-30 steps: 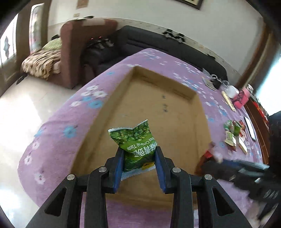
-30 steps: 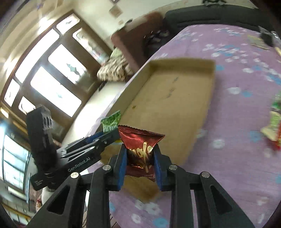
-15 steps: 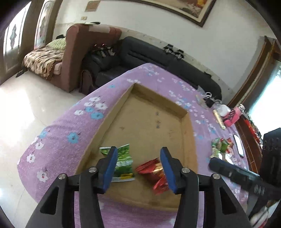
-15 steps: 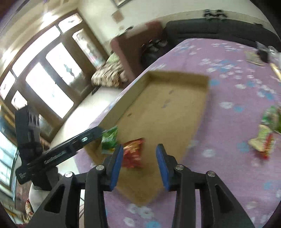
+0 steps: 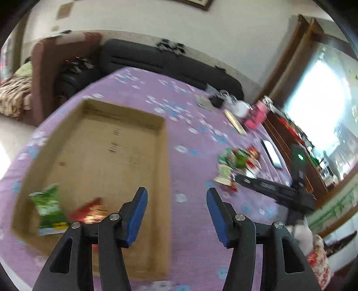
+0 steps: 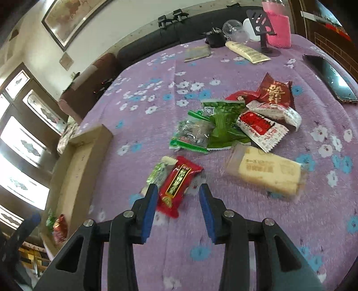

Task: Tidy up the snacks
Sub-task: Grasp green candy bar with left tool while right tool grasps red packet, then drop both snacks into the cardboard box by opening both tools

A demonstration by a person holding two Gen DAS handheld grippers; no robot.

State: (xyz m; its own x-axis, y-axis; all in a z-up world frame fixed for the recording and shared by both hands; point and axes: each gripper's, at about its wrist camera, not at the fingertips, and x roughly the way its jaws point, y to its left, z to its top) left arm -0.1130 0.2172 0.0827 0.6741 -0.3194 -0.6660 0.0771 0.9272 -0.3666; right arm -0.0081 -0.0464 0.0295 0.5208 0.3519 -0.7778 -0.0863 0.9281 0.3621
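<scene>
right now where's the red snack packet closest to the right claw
In the right wrist view the red snack packet lies on the purple tablecloth just ahead of the open right claw, nearer its left finger, beside a small green packet and left of the yellow biscuit pack.

We are in a home living room: a black sofa (image 5: 170,67) along the wall, a framed painting (image 6: 73,20) above it, tall windows (image 6: 20,143), and a table under a purple flowered cloth (image 6: 223,235).
</scene>
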